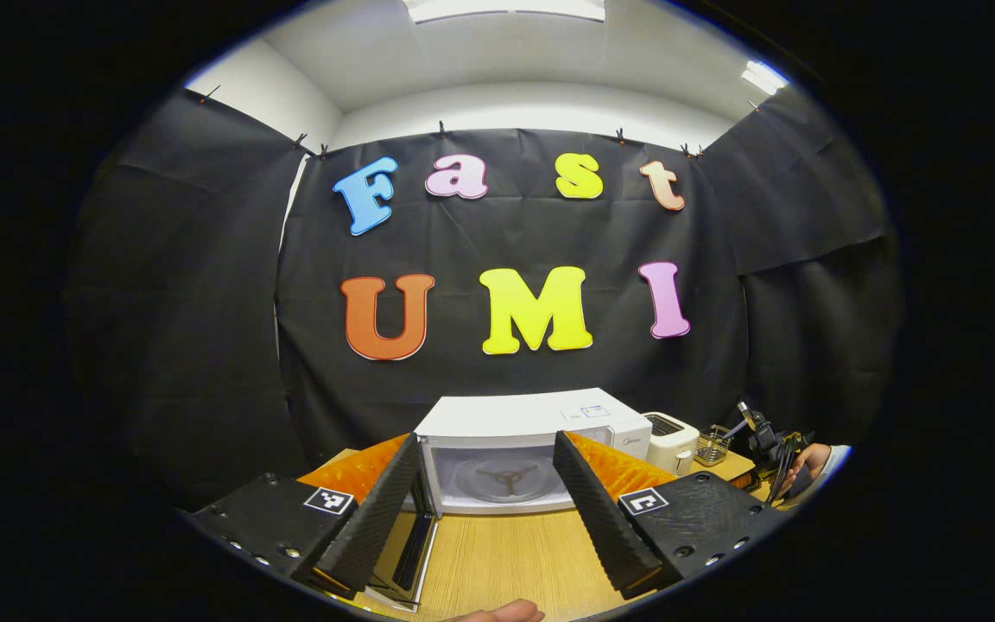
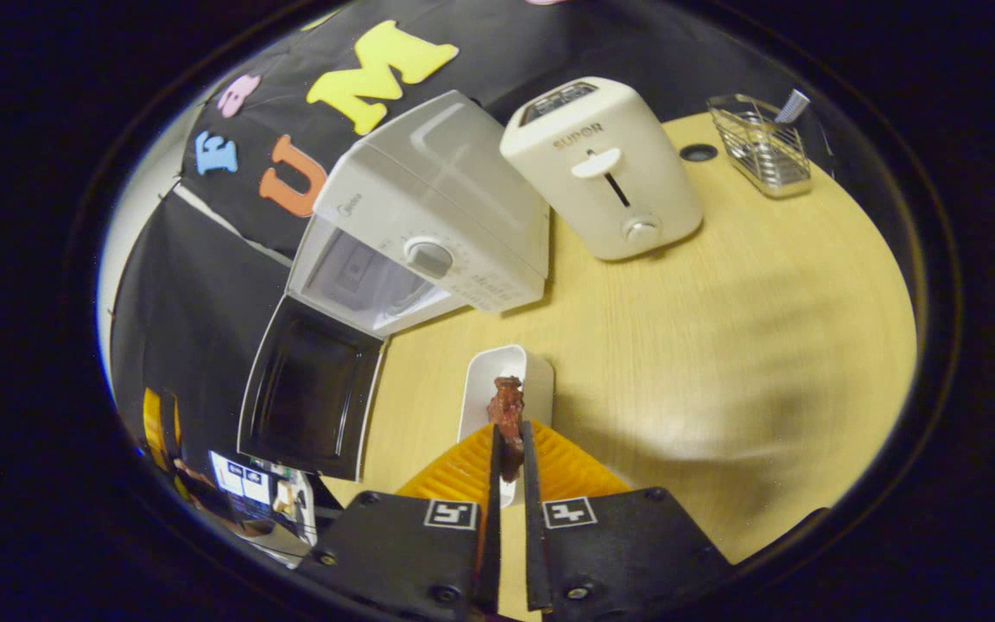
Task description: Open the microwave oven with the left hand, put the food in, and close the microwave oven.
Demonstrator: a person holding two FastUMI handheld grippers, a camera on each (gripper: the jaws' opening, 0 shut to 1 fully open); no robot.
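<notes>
Left gripper [image 1: 487, 510] fingers spread wide, holding nothing, right gripper [image 2: 508, 449] fingers pinched on food [image 2: 506, 406] above white dish [image 2: 497, 380]

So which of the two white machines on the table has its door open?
The microwave, the bigger box on the left with the round knob. Its dark door hangs wide open. The toaster beside it has only a slot and a lever, no door.

Black cloth walls [image 1: 204, 302] surround a light wooden table [image 2: 722, 345] beneath a white ceiling [image 1: 506, 60] with lit panels [image 1: 506, 9].
</notes>
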